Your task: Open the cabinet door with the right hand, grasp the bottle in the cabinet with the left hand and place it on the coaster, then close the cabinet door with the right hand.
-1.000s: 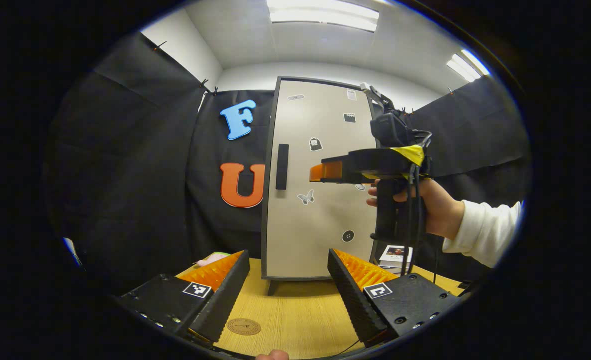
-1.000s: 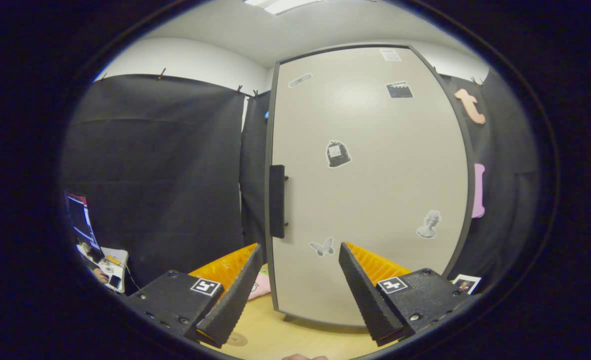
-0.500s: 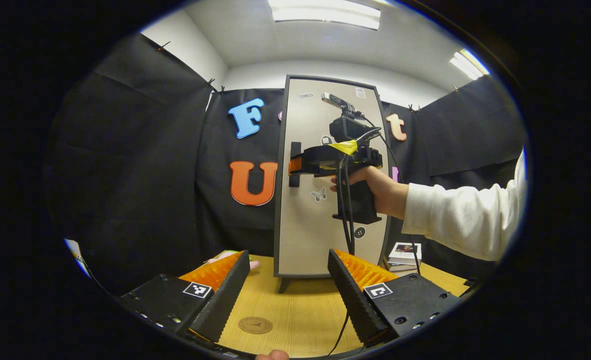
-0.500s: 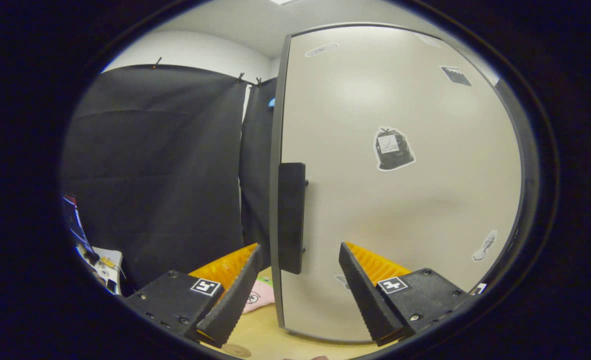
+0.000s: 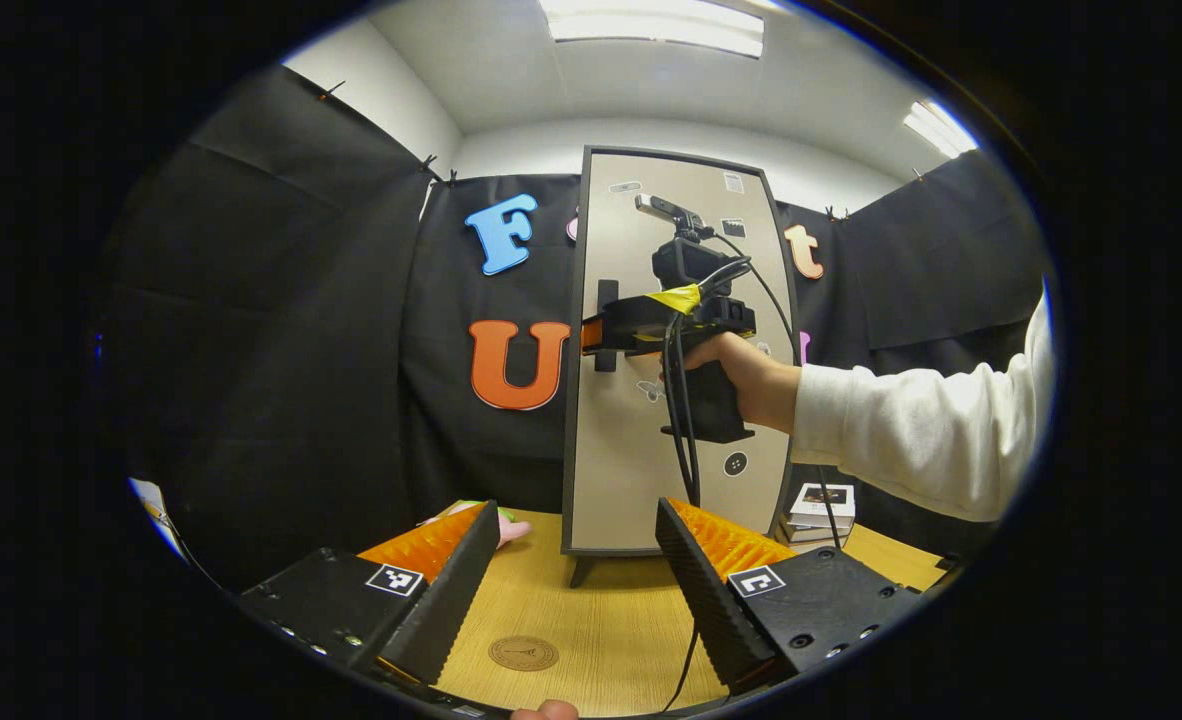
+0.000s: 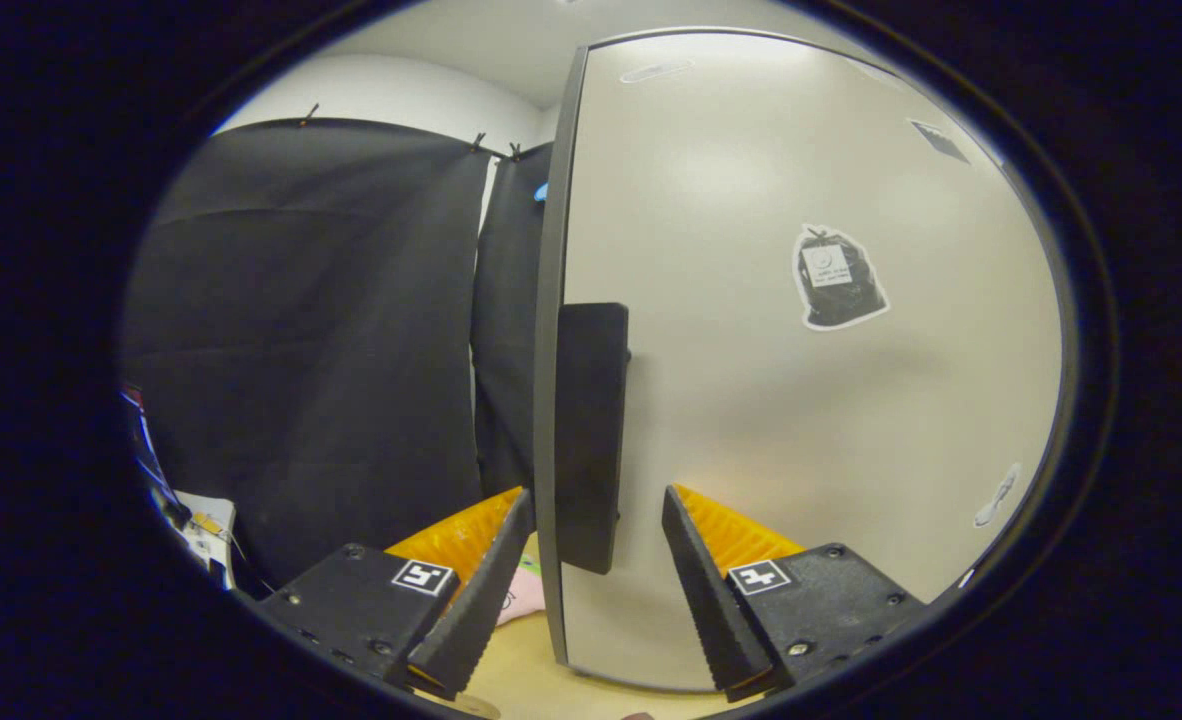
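The right hand-held gripper (image 6: 591, 590) has moved closer, and its wide-open fingers now sit on each side of the door handle (image 6: 589, 430), not squeezing yet. The cabinet door (image 6: 801, 400) stays shut, hiding the bottle. The left hand-held gripper (image 5: 576, 590) waits open and empty above the coaster (image 5: 522, 653) on the counter (image 5: 591, 640).
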The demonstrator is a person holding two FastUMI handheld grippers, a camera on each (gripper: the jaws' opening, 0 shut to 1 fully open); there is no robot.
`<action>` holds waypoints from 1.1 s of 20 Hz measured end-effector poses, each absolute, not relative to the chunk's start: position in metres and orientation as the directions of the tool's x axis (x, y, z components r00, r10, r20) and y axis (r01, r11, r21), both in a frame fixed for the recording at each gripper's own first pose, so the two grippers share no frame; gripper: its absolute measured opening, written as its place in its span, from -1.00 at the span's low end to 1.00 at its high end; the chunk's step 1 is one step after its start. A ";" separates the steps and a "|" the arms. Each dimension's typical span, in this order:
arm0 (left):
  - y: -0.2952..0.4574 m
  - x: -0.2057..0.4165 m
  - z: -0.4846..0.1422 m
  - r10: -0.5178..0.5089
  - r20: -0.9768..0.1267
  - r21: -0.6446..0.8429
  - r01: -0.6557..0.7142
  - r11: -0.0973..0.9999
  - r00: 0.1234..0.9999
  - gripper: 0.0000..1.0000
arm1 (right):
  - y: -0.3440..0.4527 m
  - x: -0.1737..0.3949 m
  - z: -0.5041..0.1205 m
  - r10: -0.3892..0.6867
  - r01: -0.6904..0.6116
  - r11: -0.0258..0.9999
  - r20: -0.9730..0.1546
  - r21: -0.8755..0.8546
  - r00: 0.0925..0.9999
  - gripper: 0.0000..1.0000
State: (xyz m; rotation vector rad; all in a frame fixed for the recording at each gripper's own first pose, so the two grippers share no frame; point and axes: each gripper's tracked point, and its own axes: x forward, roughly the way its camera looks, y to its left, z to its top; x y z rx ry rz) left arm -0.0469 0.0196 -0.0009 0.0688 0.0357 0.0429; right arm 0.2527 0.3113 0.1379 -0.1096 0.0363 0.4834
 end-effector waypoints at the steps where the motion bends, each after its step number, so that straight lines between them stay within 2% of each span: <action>1: 0.019 -0.046 -0.002 0.042 -0.036 0.069 -0.040 0.997 0.998 0.89 | 0.311 0.253 0.138 0.459 -0.462 0.881 -0.056 -0.099 0.887 0.67; 7: 0.020 -0.045 -0.003 0.041 -0.042 0.067 -0.038 0.997 0.998 0.89 | 0.321 0.257 0.137 0.462 -0.467 0.877 -0.066 -0.110 0.884 0.32; 9: 0.021 -0.044 -0.003 0.045 -0.042 0.070 -0.041 0.997 0.998 0.89 | 0.324 0.259 0.137 0.457 -0.462 0.881 -0.067 -0.104 0.887 0.13; 12: 0.023 -0.043 -0.002 0.054 -0.040 0.075 -0.051 0.996 0.998 0.89 | 0.323 0.261 0.137 0.433 -0.437 0.893 -0.056 -0.111 0.900 -0.29; 14: 0.022 -0.043 -0.003 0.056 -0.044 0.070 -0.053 0.996 0.997 0.89 | 0.317 0.261 0.138 0.416 -0.422 0.895 -0.074 -0.140 0.906 -0.30; 18: 0.022 -0.043 -0.003 0.050 -0.042 0.069 -0.047 0.997 0.998 0.89 | 0.320 0.261 0.136 0.410 -0.417 0.903 -0.081 -0.105 0.908 -0.58; 22: 0.022 -0.043 -0.002 0.041 -0.038 0.070 -0.038 0.997 0.998 0.89 | 0.320 0.261 0.135 0.410 -0.417 0.903 -0.086 -0.106 0.908 -0.63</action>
